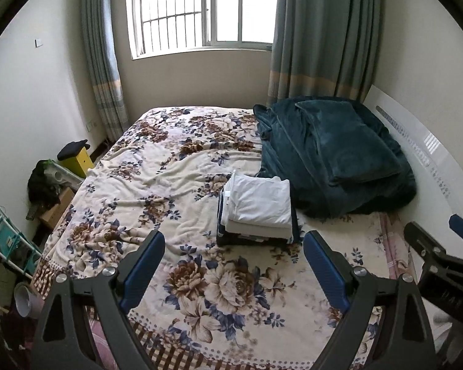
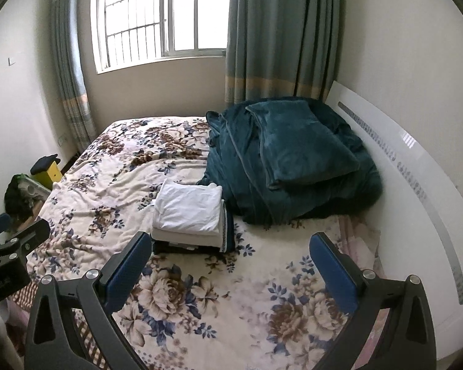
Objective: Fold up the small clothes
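Note:
A stack of folded clothes [image 1: 256, 212] lies on the floral bedspread [image 1: 157, 185], a white garment on top, cream and dark navy pieces under it. It also shows in the right wrist view [image 2: 189, 212]. My left gripper [image 1: 234, 249] is open and empty, held above the near part of the bed, short of the stack. My right gripper [image 2: 231, 252] is open and empty, also above the near bed, with the stack just beyond its left finger. The right gripper shows at the right edge of the left wrist view [image 1: 438, 246].
A heap of dark teal blankets [image 1: 330, 157] lies at the bed's far right against a white headboard [image 1: 423, 141]. Left of the bed stand a yellow box [image 1: 77, 158], cardboard box and teal rack [image 1: 3, 234]. Window and curtains are behind.

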A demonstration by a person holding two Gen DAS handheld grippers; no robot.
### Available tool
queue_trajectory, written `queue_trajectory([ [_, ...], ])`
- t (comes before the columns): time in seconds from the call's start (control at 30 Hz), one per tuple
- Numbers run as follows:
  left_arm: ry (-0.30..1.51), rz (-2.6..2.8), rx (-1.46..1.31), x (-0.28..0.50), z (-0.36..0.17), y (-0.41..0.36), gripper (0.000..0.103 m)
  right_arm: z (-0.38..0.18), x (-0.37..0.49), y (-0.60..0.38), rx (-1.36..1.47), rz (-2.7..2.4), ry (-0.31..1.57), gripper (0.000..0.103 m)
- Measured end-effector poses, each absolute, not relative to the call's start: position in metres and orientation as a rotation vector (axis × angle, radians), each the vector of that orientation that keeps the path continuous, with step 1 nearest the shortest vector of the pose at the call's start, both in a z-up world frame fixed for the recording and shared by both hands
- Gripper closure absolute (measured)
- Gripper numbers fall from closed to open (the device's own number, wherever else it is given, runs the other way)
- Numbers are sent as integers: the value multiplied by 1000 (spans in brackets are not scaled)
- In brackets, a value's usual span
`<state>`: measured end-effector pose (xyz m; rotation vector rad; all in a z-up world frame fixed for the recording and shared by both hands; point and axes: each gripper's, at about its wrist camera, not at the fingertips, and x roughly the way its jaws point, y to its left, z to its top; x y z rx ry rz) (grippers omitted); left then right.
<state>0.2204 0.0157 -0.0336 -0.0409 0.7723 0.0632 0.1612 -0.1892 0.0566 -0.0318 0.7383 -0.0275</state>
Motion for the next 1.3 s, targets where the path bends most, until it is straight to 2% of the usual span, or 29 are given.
queue_trajectory([
  [0.03,773,61,-42,219,-33,16,2,58,157,-189,-33,-23,742,0],
  [0.07,774,59,-43,218,-32,15,0,58,157,-188,-34,-19,743,0],
  [1.3,718,77,-21,197,-8,14,0,83,143,-187,-15,20,705,0],
])
